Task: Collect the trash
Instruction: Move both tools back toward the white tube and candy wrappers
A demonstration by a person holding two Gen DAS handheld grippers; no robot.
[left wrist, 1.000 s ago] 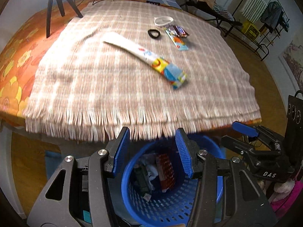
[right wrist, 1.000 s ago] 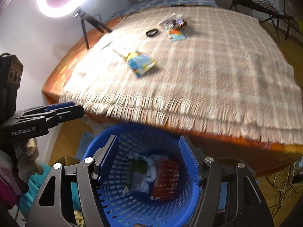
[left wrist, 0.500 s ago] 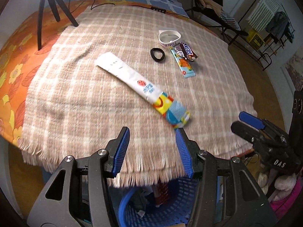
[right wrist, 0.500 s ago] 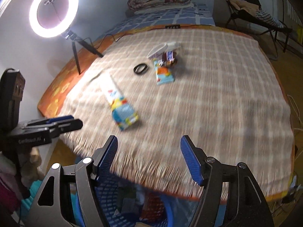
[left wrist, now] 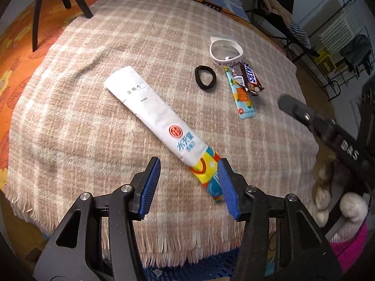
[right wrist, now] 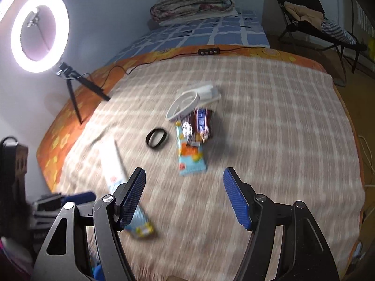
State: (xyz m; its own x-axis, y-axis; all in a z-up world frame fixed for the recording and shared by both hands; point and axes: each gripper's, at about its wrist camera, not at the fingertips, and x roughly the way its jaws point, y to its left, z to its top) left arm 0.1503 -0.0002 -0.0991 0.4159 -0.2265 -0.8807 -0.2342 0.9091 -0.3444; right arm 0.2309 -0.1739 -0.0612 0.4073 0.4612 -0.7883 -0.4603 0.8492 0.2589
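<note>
Spread over a bed, a checked blanket is strewn with trash. Just ahead of the wide-open, empty left gripper, a long, light, crinkly wrapper is seen, probably best pinched at its flat near end.

A lit ring light at far left glares white in the right wrist view, washing the wall beside it. That view is smeared by motion blur, worst on the near plaid blanket. The left wrist view is sharper and evenly bright. Both bend strongly at dark, rounded fisheye edges.
</note>
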